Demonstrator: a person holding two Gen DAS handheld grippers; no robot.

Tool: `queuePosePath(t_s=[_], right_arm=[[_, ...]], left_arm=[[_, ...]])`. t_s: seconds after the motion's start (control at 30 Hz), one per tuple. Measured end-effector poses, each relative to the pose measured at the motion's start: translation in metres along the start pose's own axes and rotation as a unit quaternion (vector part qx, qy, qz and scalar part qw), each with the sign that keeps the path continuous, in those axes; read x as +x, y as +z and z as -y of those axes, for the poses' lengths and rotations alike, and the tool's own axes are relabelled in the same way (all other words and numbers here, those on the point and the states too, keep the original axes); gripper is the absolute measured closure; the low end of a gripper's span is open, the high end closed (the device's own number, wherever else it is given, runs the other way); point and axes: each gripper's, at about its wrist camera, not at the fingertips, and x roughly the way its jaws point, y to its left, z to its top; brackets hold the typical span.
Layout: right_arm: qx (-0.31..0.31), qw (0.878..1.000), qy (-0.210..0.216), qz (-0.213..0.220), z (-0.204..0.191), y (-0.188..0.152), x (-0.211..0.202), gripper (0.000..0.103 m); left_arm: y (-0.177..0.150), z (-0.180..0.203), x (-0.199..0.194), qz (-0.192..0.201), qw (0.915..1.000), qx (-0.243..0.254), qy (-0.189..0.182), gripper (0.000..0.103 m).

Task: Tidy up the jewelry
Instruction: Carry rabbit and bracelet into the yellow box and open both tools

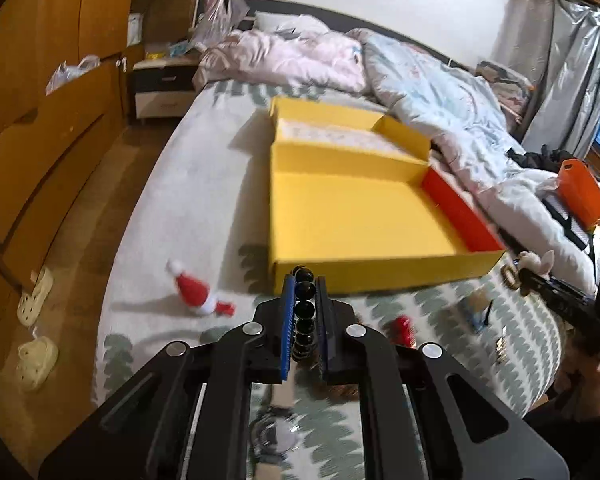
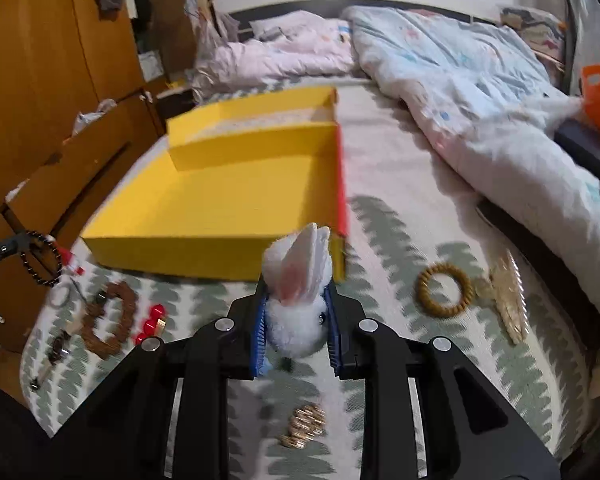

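Left gripper [image 1: 303,312] pinches black beads [image 1: 304,306], right gripper [image 2: 296,320] pinches fluffy bunny [image 2: 298,300]; yellow box [image 1: 352,220] empty.

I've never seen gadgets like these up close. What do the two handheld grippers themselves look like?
Both look alike. The left gripper and the right gripper are matte black, built from flat angular linkage bars with slot cut-outs, joined by round silver pivot pins. Each ends in two straight fingers lined with ribbed blue pads. No cables or markings show, and the person's sleeves cannot be made out.
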Motion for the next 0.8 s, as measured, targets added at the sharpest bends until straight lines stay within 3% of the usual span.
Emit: queuePosePath(t_s=[0.3,0.57,0.8], right_arm=[[-0.017,0.999,0.045,0.005,-0.033,0.065,0.019,0.078],[-0.012,0.998,0.059,-0.019,-0.040,0.131,0.076,0.078],[-0.004,0.996,0.052,-0.077,-0.029,0.151,0.154,0.078]], left_arm=[[0.057,0.051,0.009,0.025,0.9991,0.024,-0.024,0.093],[0.110,0.069,0.074,-0.005,0.9992,0.020,-0.036,0.093],[0.132,0.069,0.141,-0.040,0.9984,0.011,-0.040,0.093]])
